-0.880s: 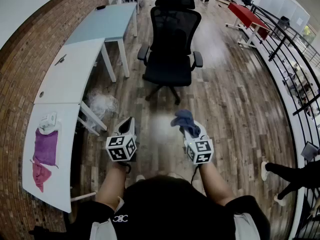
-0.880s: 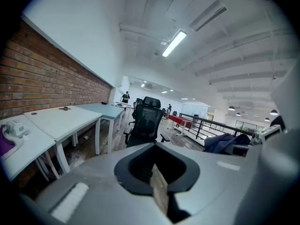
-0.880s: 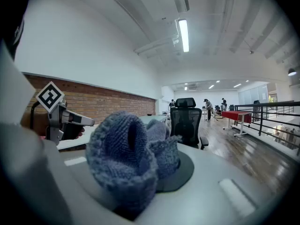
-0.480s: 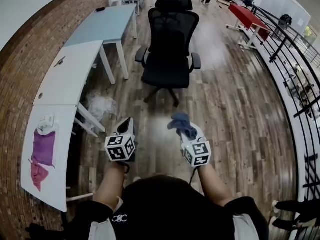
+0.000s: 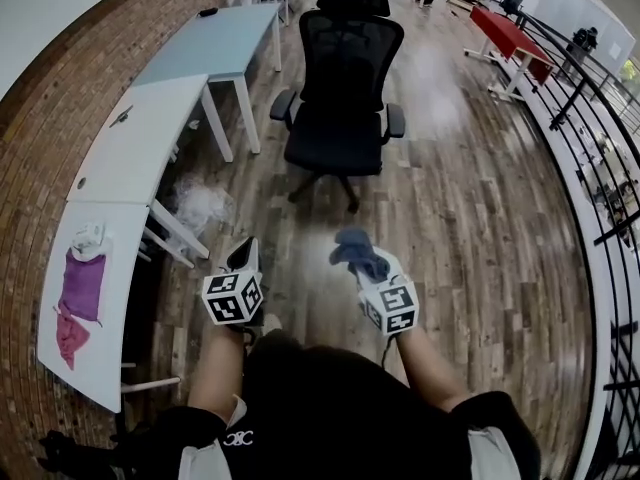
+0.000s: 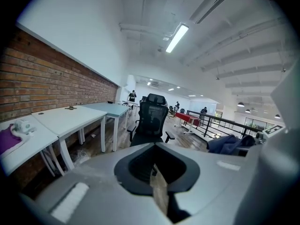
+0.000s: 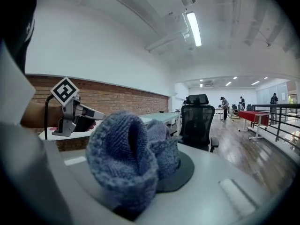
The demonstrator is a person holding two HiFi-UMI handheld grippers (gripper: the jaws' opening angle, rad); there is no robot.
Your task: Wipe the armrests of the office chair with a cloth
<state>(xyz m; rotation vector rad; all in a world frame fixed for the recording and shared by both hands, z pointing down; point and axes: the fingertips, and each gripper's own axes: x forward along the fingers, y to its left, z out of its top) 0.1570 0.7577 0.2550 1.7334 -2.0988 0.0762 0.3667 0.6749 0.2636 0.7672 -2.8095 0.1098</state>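
A black mesh office chair (image 5: 340, 88) stands on the wood floor ahead of me, facing me, with its two armrests (image 5: 283, 105) (image 5: 395, 120) out to the sides. It also shows in the left gripper view (image 6: 150, 118) and the right gripper view (image 7: 197, 121). My right gripper (image 5: 352, 253) is shut on a bunched blue-grey cloth (image 7: 133, 153) (image 5: 356, 252), well short of the chair. My left gripper (image 5: 243, 255) is level with it to the left, shut with nothing in it.
White and pale-blue desks (image 5: 135, 143) line the brick wall on the left, with purple and pink cloths (image 5: 80, 288) on the nearest one. A crumpled plastic bag (image 5: 200, 206) lies under the desks. A black railing (image 5: 600, 158) runs along the right; a red table (image 5: 510, 33) stands far back.
Both grippers have drifted slightly left and lower in the head view, the cloth still held. A person's legs at the right edge have left the view. The chair stays put.
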